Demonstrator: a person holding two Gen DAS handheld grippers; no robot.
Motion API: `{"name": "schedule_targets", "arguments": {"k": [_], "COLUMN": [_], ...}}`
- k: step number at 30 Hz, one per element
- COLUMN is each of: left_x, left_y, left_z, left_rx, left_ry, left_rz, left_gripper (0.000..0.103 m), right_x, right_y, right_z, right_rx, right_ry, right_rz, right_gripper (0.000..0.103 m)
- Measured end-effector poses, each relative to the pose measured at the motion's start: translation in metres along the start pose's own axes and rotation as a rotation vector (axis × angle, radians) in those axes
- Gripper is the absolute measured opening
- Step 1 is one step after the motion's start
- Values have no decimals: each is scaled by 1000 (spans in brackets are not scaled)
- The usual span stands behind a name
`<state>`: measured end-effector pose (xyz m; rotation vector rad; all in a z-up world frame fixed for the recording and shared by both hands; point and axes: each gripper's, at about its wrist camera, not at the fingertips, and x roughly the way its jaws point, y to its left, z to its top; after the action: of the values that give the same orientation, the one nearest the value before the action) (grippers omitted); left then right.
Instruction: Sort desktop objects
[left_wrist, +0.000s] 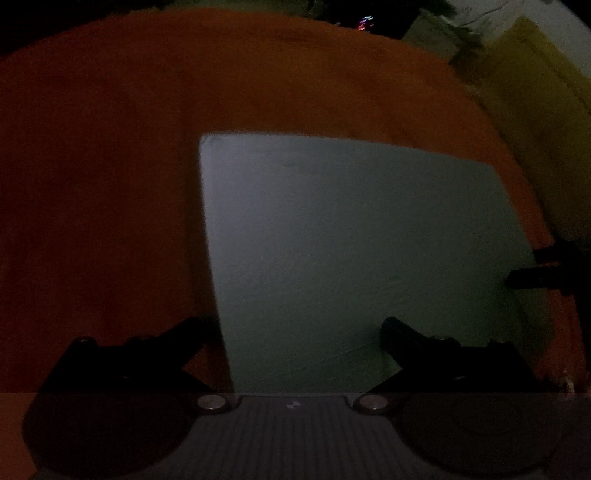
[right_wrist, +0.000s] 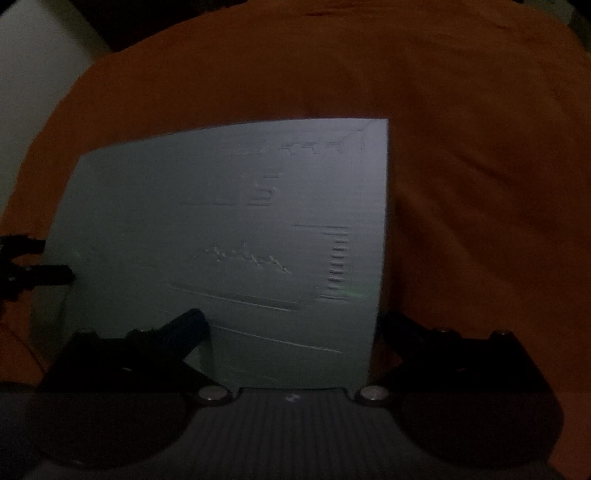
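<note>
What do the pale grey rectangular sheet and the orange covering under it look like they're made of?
The pale grey rectangular sheet looks like thin paper or card, matte: it lies flat with crisp edges, and faint lines like printing showing through appear in the right wrist view. The orange covering looks like soft woven cloth, going by its gentle folds and dull surface. The dim light leaves both uncertain.

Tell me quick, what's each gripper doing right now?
Left gripper: open, jaws straddling the left edge of the grey sheet, holding nothing.
Right gripper: open, straddling its right edge, holding nothing.
</note>
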<state>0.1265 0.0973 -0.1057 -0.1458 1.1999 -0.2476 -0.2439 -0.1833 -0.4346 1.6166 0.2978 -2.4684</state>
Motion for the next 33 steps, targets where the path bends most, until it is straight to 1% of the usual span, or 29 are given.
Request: {"name": "schedule_targets", "arguments": {"k": [2,4,5,6,8,9,10,12,15,17,19,22,24,25,26,27,28,29,31,33], "left_x": [-8,-8,-5,-6,-7,-12,-22,-47,-91,-106,-117,-133,-145,-151,-158,-159,-160,-160,-157,-161], "left_y": [-5,-16,-17,-14,-8,-7,-9,-15,-35,-54,-75,-104,-125,-135,-142,-147,-152,-155,-159,-148], "left_z": [-4,-8,-10,-10,-11,-7,-3,8,21,22,21,4,-12,-20,-30,-43,-55,-66,-83,-100], "left_rx": [2,59,77,54,10,-2,-3,28,101,153,205,214,234,240,217,171,134,148,138,22], "left_ry": [7,20,26,16,-3,-14,-38,-74,-136,-155,-161,-179,-190,-198,-218,-251,-279,-275,-271,-283], "left_rz": [13,56,76,74,69,71,69,61,90,128,186,360,400,416,403,383,365,371,427,430], "left_gripper": [102,102,103,103,102,102,102,102,103,103,103,103,103,103,103,103,103,103,103,103], "right_x": [-7,-12,-10,-5,-4,-7,-15,-45,-87,-111,-126,-138,-144,-148,-150,-153,-151,-147,-144,-141], "right_y": [11,24,30,33,33,33,36,51,77,93,107,130,141,146,150,154,157,160,165,170], "right_z": [-2,-7,-11,-15,-18,-16,-14,-10,-3,1,5,-3,-21,-32,-45,-59,-67,-74,-89,-104], "right_rx": [-23,-63,-80,-83,-50,-35,-29,-79,-161,-154,-112,-18,6,20,28,35,19,-2,18,42], "right_ry": [-22,-54,-48,-29,-30,-23,-45,-121,-219,-251,-245,-185,-185,-195,-218,-243,-247,-247,-245,-244], "right_rz": [-21,-67,-104,-133,-107,-117,-131,-136,-150,-145,-153,-244,-244,-237,-231,-225,-252,-286,-310,-329], "right_gripper": [103,103,103,103,103,103,103,103,103,103,103,103,103,103,103,103,103,103,103,103]}}
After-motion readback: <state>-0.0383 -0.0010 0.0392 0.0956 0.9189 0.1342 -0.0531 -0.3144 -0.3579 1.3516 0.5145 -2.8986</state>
